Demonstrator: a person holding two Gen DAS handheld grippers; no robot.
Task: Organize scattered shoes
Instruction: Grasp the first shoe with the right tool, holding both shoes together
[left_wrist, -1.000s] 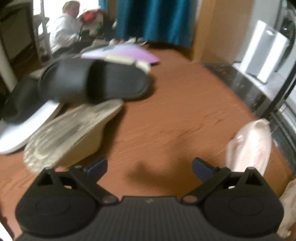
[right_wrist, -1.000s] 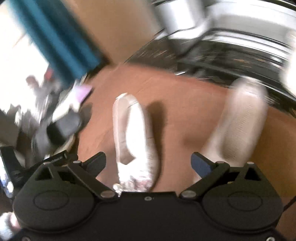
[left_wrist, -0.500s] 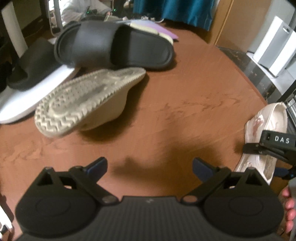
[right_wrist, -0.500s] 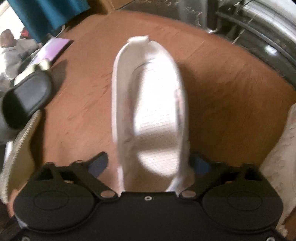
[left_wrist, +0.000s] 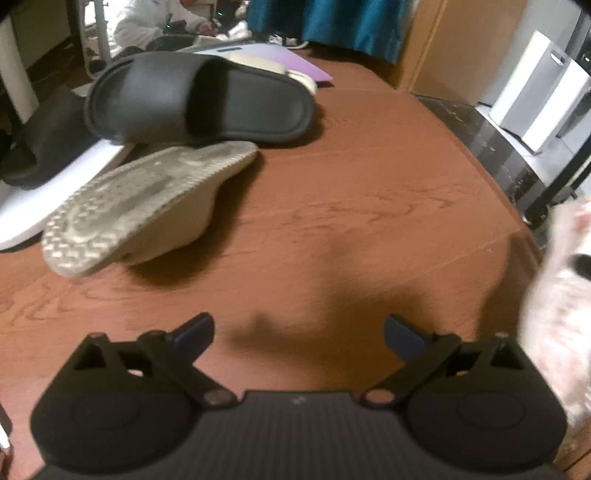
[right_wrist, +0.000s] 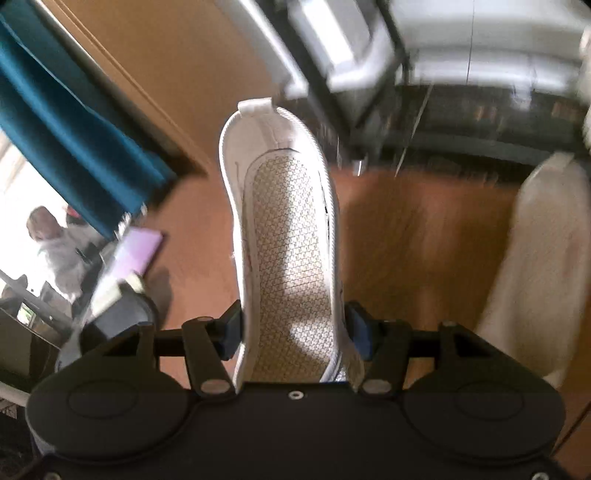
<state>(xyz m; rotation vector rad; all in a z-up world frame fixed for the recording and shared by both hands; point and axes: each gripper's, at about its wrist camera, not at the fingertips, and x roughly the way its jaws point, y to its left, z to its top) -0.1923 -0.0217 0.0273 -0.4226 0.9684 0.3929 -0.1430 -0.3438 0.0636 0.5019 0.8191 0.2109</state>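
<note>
We clamp the white sneaker (right_wrist: 288, 236) in our right gripper (right_wrist: 293, 328), lifted clear of the wooden floor (left_wrist: 351, 206).

Our blue pads (right_wrist: 231, 332) press its smooth sides near the woven, checked insole. Our left gripper (left_wrist: 297, 332) hangs wide apart, holding nothing, over bare boards. Ahead lie a matte black slide (left_wrist: 199, 101) and an overturned beige slipper (left_wrist: 147, 203) with a zigzag tread, touching.
</note>
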